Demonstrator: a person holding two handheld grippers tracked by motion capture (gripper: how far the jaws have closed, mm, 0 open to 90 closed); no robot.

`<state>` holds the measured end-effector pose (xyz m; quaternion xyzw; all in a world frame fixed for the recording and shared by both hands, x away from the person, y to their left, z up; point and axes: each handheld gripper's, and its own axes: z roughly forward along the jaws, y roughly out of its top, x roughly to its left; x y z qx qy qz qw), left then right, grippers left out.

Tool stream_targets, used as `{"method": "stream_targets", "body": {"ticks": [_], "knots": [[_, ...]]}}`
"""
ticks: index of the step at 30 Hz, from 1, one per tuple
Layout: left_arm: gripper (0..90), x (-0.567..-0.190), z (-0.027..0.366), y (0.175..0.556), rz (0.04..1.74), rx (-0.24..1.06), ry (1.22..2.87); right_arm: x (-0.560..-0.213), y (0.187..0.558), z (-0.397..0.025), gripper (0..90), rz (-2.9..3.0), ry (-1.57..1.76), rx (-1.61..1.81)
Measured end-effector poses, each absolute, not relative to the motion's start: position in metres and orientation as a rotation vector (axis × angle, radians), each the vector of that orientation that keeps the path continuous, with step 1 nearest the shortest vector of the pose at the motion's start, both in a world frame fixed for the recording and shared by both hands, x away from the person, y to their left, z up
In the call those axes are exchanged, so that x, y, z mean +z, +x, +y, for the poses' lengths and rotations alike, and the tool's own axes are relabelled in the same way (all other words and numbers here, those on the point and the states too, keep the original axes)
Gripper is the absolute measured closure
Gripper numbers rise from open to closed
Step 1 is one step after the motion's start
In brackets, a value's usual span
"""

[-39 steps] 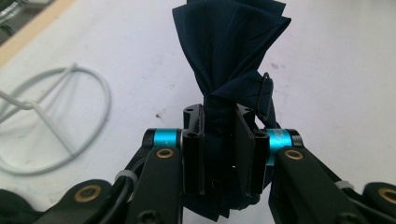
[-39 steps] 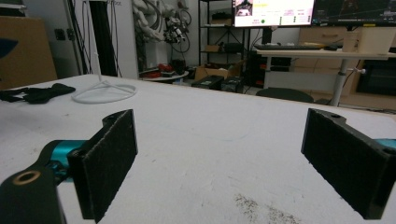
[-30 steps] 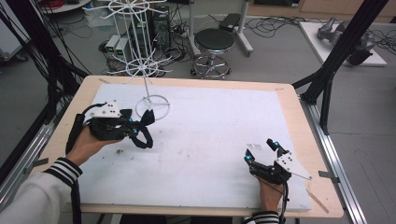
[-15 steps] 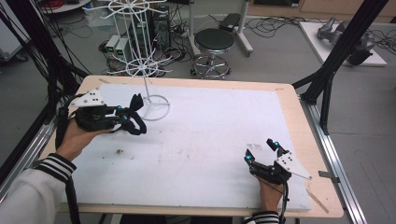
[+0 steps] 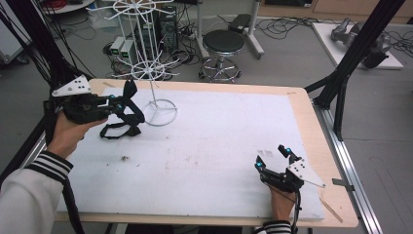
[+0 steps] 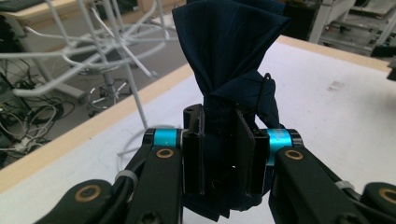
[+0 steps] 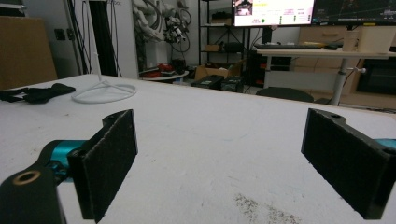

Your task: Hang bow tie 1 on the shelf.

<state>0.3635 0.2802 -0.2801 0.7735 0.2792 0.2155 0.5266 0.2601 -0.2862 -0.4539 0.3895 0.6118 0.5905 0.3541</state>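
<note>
White wire rack (image 5: 153, 68) stands just beyond the left gripper (image 6: 219, 154). Its jaws are clamped on a dark blue bow tie (image 6: 231, 51) at the knot, strap dangling: soft, light, floppy, so the knot is the firm hold. Right gripper (image 7: 224, 154): jaws wide apart, nothing between.

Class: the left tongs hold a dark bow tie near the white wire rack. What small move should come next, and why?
Probably lift the left tongs toward a rack arm: they grip the bow tie with its strap trailing on the table.
</note>
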Motion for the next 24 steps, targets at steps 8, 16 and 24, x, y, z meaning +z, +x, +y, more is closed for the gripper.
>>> {"method": "stream_targets", "body": {"ticks": [8, 16, 24], "knots": [[74.5, -0.268, 0.287, 0.372, 0.693, 0.567, 1.839, -0.454, 0.260, -0.286, 9.9, 1.582, 1.010, 1.528], [74.5, -0.260, 0.291, 0.388, 0.732, 0.596, 1.845, -0.454, 0.260, -0.287, 10.0, 1.582, 1.007, 1.528], [74.5, -0.254, 0.288, 0.404, 0.753, 0.614, 1.848, -0.454, 0.260, -0.287, 9.9, 1.583, 1.002, 1.528]]}}
